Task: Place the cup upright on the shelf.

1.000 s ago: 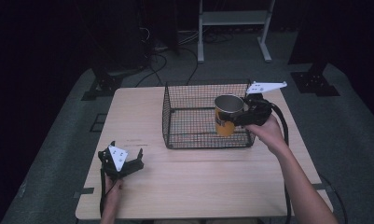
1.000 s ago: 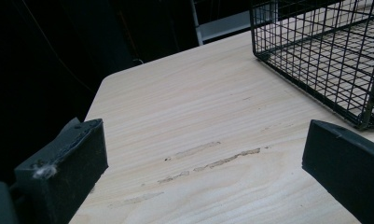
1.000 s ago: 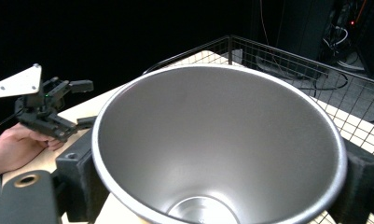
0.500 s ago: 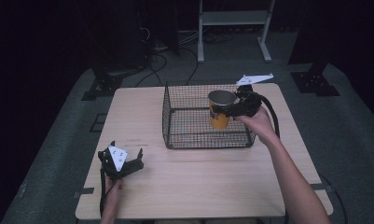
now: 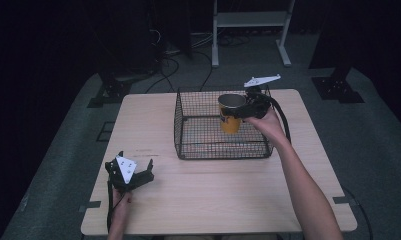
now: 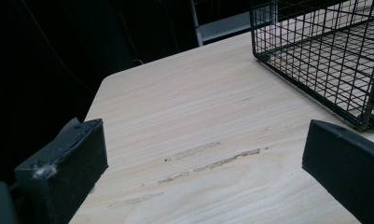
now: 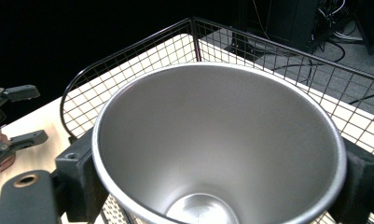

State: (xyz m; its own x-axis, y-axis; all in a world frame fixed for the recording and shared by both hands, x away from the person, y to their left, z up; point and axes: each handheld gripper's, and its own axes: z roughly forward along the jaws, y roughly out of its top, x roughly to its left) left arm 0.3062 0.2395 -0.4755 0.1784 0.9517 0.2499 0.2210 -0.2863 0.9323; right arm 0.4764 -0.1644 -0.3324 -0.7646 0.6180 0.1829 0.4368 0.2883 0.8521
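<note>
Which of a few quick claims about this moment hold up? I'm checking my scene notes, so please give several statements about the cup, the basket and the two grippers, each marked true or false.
1. The right gripper has its jaws closed on the yellow cup. True.
2. The cup lies tipped on its side. False: it is held upright, mouth up, over the wire basket.
3. The cup holds liquid. False: the right gripper view shows a bare metal inside.
4. The left gripper has its jaws open with nothing between them. True.
5. The left gripper is inside the basket. False: it is near the table's front left, apart from the basket.
</note>
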